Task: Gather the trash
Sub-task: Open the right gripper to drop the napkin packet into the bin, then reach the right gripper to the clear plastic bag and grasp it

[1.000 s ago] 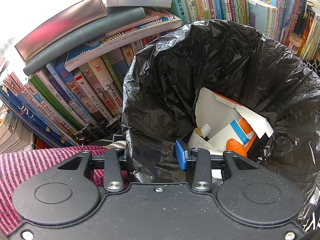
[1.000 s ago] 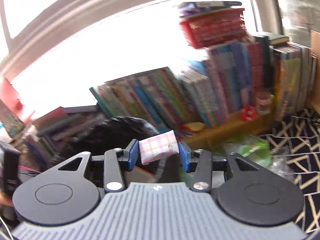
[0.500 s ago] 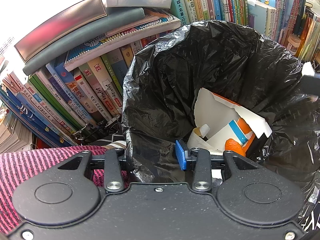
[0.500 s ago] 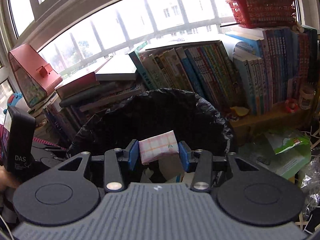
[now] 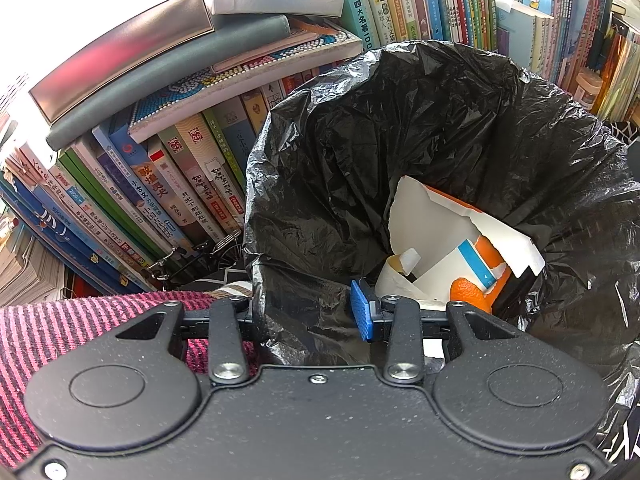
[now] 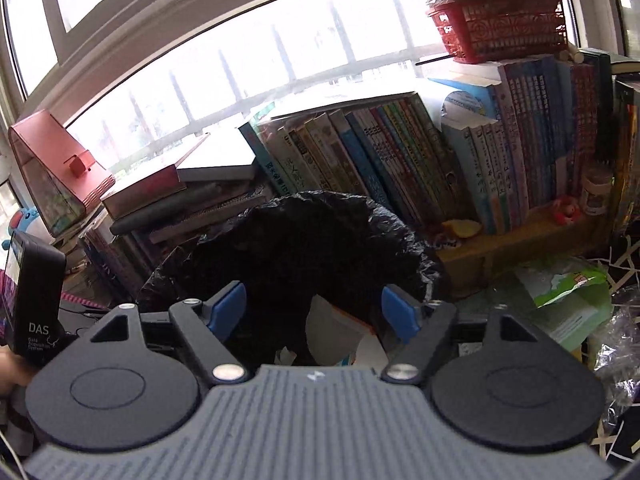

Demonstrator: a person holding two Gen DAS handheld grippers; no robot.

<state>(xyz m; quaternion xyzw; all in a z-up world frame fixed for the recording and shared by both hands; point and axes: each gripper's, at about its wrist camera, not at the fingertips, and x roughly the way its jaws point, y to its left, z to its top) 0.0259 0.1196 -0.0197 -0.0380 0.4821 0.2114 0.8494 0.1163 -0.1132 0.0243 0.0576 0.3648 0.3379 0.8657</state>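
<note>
A black trash bag [image 5: 420,140] stands wide open among books. My left gripper [image 5: 308,312] is shut on its near rim, with the plastic bunched between the blue pads [image 5: 362,312]. Inside the bag lie a torn white and orange carton [image 5: 440,232] and a paper roll [image 5: 394,280]. In the right wrist view my right gripper [image 6: 314,312] hangs just over the bag [image 6: 300,240]; its jaws are opening and nothing is between them. The carton [image 6: 332,332] shows below it. The pink checked packet is out of sight.
Rows and stacks of books [image 5: 168,184] crowd the bag's far and left sides. A red basket [image 6: 500,28] sits atop the books at right. Green packaging [image 6: 568,296] and clear plastic [image 6: 616,344] lie on the floor at right. A pink striped cloth [image 5: 60,320] is at near left.
The right gripper's jaws have spread wide and the pink checked packet they held is gone from between them. The left gripper and the bag have not moved.
</note>
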